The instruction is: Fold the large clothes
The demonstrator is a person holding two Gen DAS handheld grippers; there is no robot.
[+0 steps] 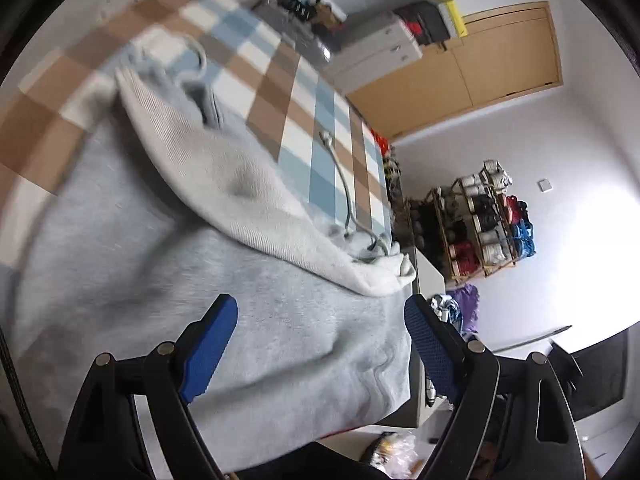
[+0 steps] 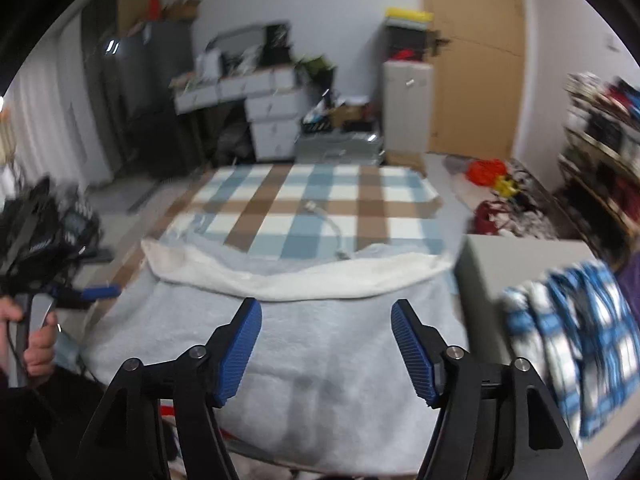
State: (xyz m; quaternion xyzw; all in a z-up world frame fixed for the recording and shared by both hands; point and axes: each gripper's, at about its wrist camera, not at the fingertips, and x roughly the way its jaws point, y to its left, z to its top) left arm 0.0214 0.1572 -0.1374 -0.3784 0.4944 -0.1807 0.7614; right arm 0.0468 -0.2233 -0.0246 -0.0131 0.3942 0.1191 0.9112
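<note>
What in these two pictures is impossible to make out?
- Near edge of the grey garment: right wrist view, hidden behind the right gripper.
- Shelf contents: right wrist view, motion blur.
- Left gripper: right wrist view, blurred; its open fingers show only in its own view.
- Room's lower right: left wrist view, washed out by glare.

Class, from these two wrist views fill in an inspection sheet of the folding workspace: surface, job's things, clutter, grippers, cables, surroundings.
Surface: checked blanket, blue, white and brown, spread flat.
Job's things: grey hooded sweatshirt lies on the blanket, its cream lining turned up in a band; drawstring trails onto the blanket.
Clutter: blue plaid garment heaped at right; red and orange items beyond.
Grippers: left gripper open, nothing between its jaws; right gripper open, also holding nothing.
Cables: nothing seen.
Surroundings: wooden door, white drawers, rack of rolled textiles.
</note>
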